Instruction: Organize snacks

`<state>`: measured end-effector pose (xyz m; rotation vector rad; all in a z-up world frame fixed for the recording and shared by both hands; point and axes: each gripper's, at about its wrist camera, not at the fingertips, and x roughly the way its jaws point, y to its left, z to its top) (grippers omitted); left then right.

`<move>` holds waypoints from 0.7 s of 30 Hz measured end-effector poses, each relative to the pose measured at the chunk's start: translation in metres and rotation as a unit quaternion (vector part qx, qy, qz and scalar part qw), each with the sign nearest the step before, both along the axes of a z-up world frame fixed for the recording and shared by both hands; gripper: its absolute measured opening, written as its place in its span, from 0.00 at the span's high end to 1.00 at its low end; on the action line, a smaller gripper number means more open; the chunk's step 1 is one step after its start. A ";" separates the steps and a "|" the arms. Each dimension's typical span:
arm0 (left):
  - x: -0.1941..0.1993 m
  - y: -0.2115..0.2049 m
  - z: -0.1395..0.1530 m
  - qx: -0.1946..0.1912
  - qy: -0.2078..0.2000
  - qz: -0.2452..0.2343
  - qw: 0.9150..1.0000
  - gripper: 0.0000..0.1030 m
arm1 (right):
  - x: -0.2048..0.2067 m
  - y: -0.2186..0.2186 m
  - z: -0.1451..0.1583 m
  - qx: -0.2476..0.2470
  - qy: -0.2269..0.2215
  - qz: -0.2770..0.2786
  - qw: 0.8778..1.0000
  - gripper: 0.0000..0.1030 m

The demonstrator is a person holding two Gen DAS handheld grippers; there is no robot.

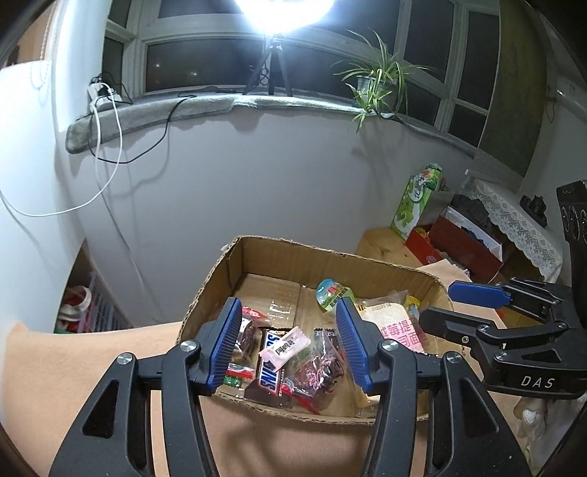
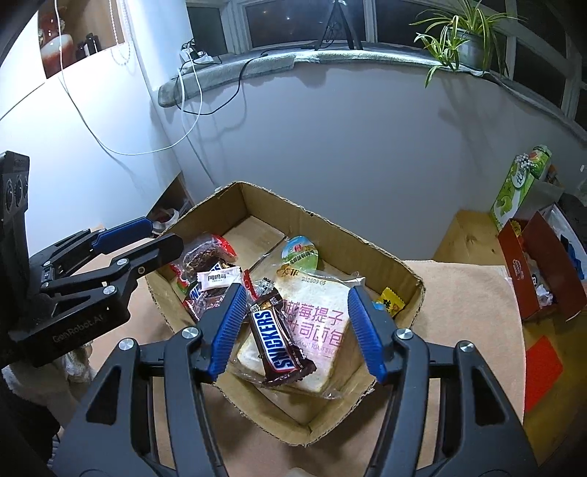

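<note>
Cardboard box [image 2: 389, 257] of snacks (claws [image 2: 297, 330] apart)

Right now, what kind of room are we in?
Probably a lived-in room at home, at night: a potted plant on the windowsill, dark window panes, and a cardboard box of snacks on a cloth-covered table.

In the left wrist view, the left claw [image 1: 288, 343] covers parts of the snacks in the cardboard box [image 1: 234, 257], and the bread bag [image 1: 398, 330] is half hidden behind its right finger. The lamp [image 1: 284, 9] is cut off at the top edge, glaring. In the right wrist view, the yellow packet [image 2: 392, 301] peeks out only partly.
</note>
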<state>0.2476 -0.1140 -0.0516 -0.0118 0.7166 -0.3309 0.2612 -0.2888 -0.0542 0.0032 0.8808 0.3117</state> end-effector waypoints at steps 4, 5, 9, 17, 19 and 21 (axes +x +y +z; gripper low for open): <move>-0.006 0.001 0.005 -0.001 -0.007 0.002 1.000 0.49 | -0.007 0.000 0.004 0.002 -0.006 -0.003 1.000 0.41; -0.008 0.002 0.007 -0.002 -0.009 0.003 1.000 0.49 | -0.008 0.000 0.005 0.002 -0.008 -0.003 1.000 0.41; -0.016 0.004 0.012 -0.008 -0.016 0.006 1.000 0.48 | -0.017 0.002 0.011 -0.004 -0.019 -0.005 1.000 0.41; -0.039 0.009 0.021 -0.012 -0.035 0.013 0.999 0.41 | -0.040 0.003 0.022 -0.012 -0.044 -0.012 0.999 0.41; -0.044 0.011 0.023 -0.017 -0.037 0.016 0.999 0.40 | -0.048 0.002 0.025 -0.012 -0.052 -0.017 0.998 0.27; -0.050 0.014 0.025 -0.021 -0.040 0.020 0.999 0.35 | -0.059 0.000 0.031 -0.008 -0.071 -0.025 0.997 0.15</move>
